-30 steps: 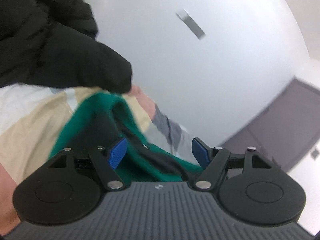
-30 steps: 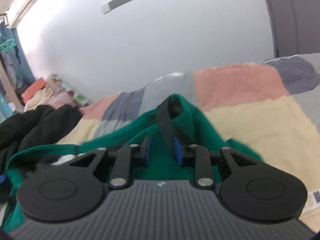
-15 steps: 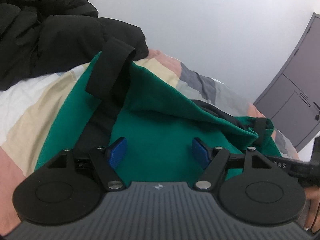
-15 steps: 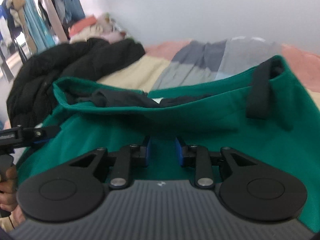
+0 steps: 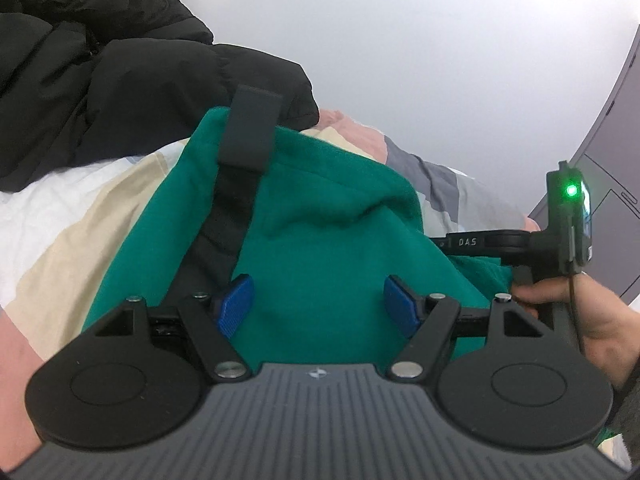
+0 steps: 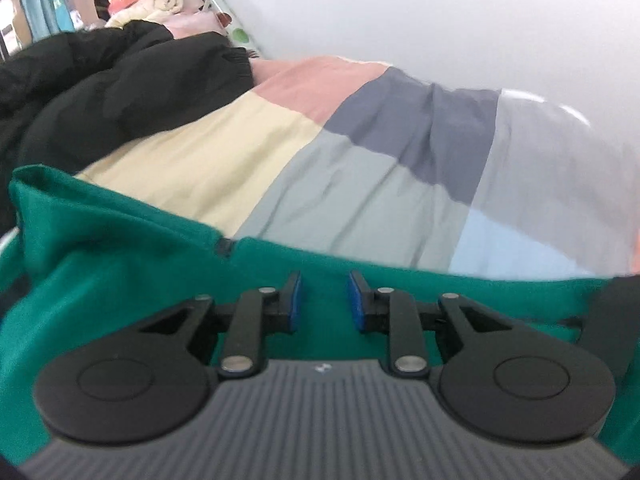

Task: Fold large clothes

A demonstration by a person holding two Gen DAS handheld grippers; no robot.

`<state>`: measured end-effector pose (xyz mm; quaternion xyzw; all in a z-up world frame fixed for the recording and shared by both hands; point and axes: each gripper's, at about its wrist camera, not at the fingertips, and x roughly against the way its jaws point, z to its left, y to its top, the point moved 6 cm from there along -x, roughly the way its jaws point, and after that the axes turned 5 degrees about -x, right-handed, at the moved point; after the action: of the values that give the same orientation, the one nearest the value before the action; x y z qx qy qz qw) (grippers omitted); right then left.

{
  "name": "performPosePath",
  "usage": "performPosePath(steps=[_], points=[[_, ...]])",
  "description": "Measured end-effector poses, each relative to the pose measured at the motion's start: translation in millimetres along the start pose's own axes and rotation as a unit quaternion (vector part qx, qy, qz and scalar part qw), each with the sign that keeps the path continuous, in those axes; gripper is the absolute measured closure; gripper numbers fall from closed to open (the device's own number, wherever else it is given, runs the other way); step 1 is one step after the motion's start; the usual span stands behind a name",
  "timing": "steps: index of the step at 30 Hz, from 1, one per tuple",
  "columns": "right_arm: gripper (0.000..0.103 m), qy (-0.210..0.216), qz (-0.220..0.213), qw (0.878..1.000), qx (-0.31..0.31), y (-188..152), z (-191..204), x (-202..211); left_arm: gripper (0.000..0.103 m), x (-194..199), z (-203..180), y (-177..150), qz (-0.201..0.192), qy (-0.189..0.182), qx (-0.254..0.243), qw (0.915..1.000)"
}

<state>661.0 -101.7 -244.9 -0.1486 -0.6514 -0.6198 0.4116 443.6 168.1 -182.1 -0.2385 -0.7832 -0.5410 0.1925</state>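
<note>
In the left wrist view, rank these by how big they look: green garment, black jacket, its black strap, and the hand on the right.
1. green garment
2. black jacket, close to it in apparent area; partly cut off by the frame edge, so this order is unsure
3. black strap
4. hand, partly hidden

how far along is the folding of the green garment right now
Done: the green garment lies on the patchwork bedspread, bunched, with no neat fold visible. In hand: the left tool stands open over it; the right tool is narrowed over its edge, grip unclear. Left: flattening and all the folds. The black jacket lies unfolded beside it.
</note>
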Motion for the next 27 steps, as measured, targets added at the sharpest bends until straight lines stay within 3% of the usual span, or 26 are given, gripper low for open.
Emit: performPosePath(steps=[4,9,13,18,21,27], points=[[0.076,0.014,-0.012,1.000,-0.017,-4,-5,22,0.027,5,0,0,-0.004,-0.003,0.002,1.0000],[0.074,0.048,-0.036,0.996,-0.066,-20,-17,84,0.027,22,-9,0,-0.009,-0.007,-0.008,0.9999],[0.073,0.052,-0.059,0.994,-0.072,-52,-18,138,0.027,49,-27,-4,-0.018,0.003,-0.052,0.9985],[0.073,0.048,-0.081,0.992,-0.088,-98,-19,189,0.027,77,-53,-20,-0.020,-0.015,-0.078,0.9966],[0.073,0.042,-0.086,0.991,-0.091,-116,-15,204,0.027,83,-66,-33,-0.016,-0.015,-0.098,0.9949],[0.075,0.030,-0.077,0.993,-0.080,-135,-10,194,0.026,67,-73,-48,-0.006,-0.003,-0.132,0.9912]])
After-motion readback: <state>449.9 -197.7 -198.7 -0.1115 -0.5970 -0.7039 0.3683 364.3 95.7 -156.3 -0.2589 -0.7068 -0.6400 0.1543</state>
